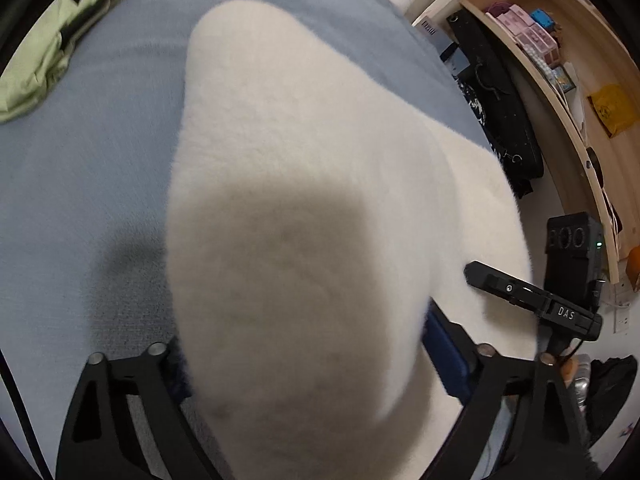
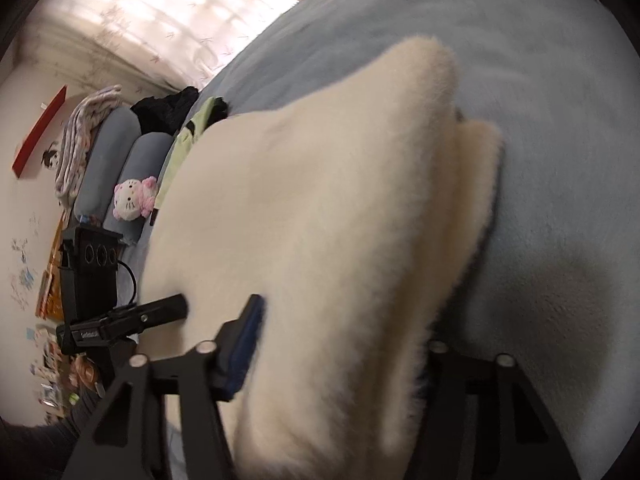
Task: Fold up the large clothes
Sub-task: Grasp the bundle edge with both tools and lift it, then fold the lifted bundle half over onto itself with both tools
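Observation:
A large fluffy white garment (image 1: 304, 184) lies on the blue bedspread (image 1: 88, 168) and rises toward both cameras. My left gripper (image 1: 304, 364) is shut on a fold of it, the cloth bulging between the black fingers (image 1: 448, 352). In the right wrist view the same white garment (image 2: 320, 208) drapes down onto the bedspread (image 2: 560, 152). My right gripper (image 2: 336, 352) is shut on its edge, with the blue pad of one finger (image 2: 244, 344) showing. Each gripper shows at the side of the other's view, the right one (image 1: 532, 300) and the left one (image 2: 132, 320).
A light green garment (image 1: 52, 52) lies at the far left of the bed. Wooden shelves (image 1: 568, 80) and a black case (image 1: 496, 92) stand to the right. Grey pillows (image 2: 132, 168), a plush toy (image 2: 132, 198) and dark clothes (image 2: 168, 108) sit at the bed's head.

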Tool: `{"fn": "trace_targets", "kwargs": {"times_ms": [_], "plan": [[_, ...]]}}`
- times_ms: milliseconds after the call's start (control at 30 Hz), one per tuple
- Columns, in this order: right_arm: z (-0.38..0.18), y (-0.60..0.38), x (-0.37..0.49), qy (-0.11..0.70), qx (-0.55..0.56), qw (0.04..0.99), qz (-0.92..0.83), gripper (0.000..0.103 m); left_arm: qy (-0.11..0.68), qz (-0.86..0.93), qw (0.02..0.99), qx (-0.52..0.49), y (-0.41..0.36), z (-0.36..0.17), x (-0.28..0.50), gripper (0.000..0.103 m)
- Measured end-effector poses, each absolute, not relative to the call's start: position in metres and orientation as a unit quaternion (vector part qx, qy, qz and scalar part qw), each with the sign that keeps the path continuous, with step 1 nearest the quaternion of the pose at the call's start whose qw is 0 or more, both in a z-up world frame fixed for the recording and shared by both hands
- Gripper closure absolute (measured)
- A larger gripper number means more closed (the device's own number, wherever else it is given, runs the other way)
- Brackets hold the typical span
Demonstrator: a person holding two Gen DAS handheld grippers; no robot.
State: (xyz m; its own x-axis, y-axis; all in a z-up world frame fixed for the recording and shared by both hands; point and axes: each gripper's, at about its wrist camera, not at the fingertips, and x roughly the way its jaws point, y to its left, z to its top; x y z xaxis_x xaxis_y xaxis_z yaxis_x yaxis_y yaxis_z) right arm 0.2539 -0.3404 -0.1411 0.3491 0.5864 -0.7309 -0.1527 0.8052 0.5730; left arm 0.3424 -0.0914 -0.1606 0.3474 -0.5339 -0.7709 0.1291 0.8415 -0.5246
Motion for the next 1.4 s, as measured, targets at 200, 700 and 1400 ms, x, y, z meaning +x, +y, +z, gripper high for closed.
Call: {"fn": "trace_targets", "kwargs": {"times_ms": [200,700,1400], "plan": [[-0.106,-0.32,0.24,0.486,0.188,0.823,0.226,0.057,0.5,-0.201,0.826,-0.165,-0.089,-0.137,0.329,0.032],[-0.026,-0.202,0.191,0.445,0.139,0.845,0.261,0.059,0.46,-0.168,0.856,-0.165,0.023,-0.053,0.258,0.034],[0.003,0.044,0.418,0.389,0.157,0.841,0.341,0.059,0.41,-0.063,0.904,-0.107,0.293,0.027,0.421,0.034]]}}
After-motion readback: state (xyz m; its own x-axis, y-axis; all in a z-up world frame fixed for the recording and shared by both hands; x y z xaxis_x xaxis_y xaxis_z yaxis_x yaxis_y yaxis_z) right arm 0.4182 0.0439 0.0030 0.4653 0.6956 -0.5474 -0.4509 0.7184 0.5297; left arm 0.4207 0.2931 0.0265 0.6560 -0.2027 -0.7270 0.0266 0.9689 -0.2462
